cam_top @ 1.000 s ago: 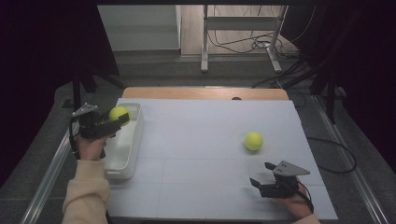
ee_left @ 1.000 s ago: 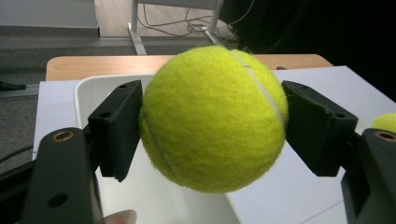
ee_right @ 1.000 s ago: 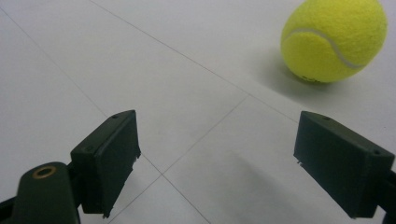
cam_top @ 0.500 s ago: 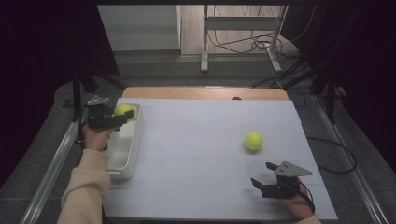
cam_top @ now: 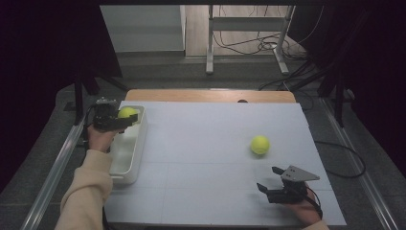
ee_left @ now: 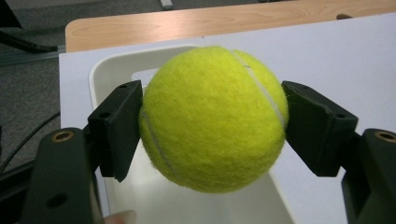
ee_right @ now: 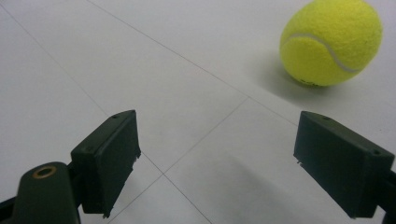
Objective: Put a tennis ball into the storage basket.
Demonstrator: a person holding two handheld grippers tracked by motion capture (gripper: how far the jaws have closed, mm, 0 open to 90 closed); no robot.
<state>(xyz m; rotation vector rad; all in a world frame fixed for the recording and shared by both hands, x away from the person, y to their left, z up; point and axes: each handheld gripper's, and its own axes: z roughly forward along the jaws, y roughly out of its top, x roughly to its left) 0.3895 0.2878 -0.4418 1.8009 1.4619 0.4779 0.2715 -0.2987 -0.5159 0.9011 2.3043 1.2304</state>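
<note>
My left gripper (cam_top: 125, 115) (ee_left: 212, 121) is shut on a yellow tennis ball (cam_top: 127, 113) (ee_left: 214, 117), its two black pads pressing the ball's sides. It holds the ball above the far end of a white rectangular bin (cam_top: 125, 158) (ee_left: 112, 65) at the table's left edge. A second tennis ball (cam_top: 260, 144) (ee_right: 330, 41) lies on the white table top at the right. My right gripper (cam_top: 266, 184) (ee_right: 215, 158) rests near the front right, open, nothing between its jaws; that ball lies beyond it, to the upper right in the right gripper view.
The white table top (cam_top: 206, 143) spans the middle, with a wooden strip (cam_top: 210, 95) along its far edge. Metal rails (cam_top: 52, 172) run down both sides. A stand's legs and cables (cam_top: 249, 43) lie on the floor behind the table.
My left hand has carried the ball toward the far end of the bin. The right gripper and the loose ball have stayed put.
</note>
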